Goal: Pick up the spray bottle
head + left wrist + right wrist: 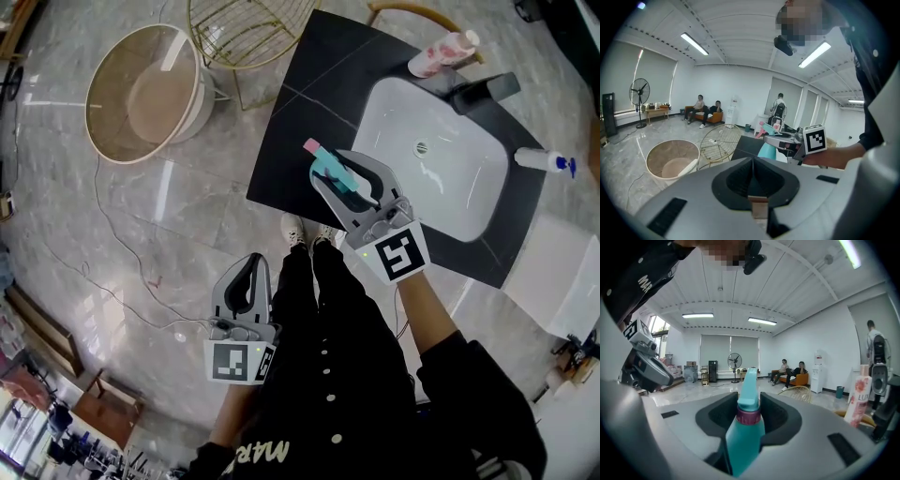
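Observation:
A teal spray bottle (336, 172) with a pink nozzle stands upright between the jaws of my right gripper (339, 159), over the left part of the black counter (300, 122). In the right gripper view the bottle (743, 427) fills the gap, and the pads of that gripper (749, 401) lie against its purple collar. Whether its base rests on the counter is hidden. My left gripper (251, 262) hangs lower, near the person's legs, with its jaws together and nothing held. The left gripper view shows that gripper (752, 161) shut, and the bottle (766, 151) in the other one.
A white sink (441, 159) is set in the counter, with a dark faucet (483, 91), a pink bottle (441, 53) and a white bottle with a blue cap (539, 160) around it. A round beige bin (141, 94) and a wire basket (248, 28) stand on the floor.

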Demonstrator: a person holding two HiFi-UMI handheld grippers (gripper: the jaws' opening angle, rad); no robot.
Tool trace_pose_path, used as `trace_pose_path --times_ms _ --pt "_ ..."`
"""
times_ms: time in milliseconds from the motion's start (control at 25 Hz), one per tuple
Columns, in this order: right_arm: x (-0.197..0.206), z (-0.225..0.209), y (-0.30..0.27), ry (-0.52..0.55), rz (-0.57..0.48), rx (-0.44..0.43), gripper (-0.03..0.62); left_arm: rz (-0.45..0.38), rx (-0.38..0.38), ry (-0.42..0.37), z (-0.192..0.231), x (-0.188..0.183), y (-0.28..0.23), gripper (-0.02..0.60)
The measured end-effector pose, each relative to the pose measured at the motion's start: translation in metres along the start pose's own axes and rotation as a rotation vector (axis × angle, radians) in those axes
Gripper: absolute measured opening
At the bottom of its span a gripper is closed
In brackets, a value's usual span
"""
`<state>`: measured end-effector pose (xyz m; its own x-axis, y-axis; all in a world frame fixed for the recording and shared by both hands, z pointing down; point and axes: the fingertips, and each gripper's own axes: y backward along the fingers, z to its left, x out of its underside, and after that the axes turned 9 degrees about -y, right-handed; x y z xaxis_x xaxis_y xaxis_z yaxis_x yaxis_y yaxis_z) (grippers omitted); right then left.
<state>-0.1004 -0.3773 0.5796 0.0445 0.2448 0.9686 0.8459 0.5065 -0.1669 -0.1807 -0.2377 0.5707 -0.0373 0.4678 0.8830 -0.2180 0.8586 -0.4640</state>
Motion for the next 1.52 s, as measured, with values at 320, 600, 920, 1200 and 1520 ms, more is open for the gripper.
trace_pose_path --times_ms 320,600,920,1200,1520 --pt "-0.075 0.003 0.037 0.027 -0.072 0.079 0.141 -0.124 0.017 -0.079 -0.002 -0.068 0.010 0.020" --pt "-0.126 0.013 0.084 0.041 -0.113 0.153 0.140 -0.212 0.063 -0.134 -0.008 -0.118 0.013 0.020" --pt "-0.159 0.002 0.146 0.033 -0.192 0.316 0.140 -0.325 0.125 -0.188 -0.013 -0.167 0.004 0.020" --pt "-0.178 0.007 0.186 0.053 -0.232 0.411 0.140 -0.386 0.175 -0.219 -0.029 -0.192 0.009 0.020" --pt "-0.189 0.008 0.199 0.047 -0.263 0.453 0.138 -0.417 0.203 -0.229 -0.037 -0.203 0.013 0.020"
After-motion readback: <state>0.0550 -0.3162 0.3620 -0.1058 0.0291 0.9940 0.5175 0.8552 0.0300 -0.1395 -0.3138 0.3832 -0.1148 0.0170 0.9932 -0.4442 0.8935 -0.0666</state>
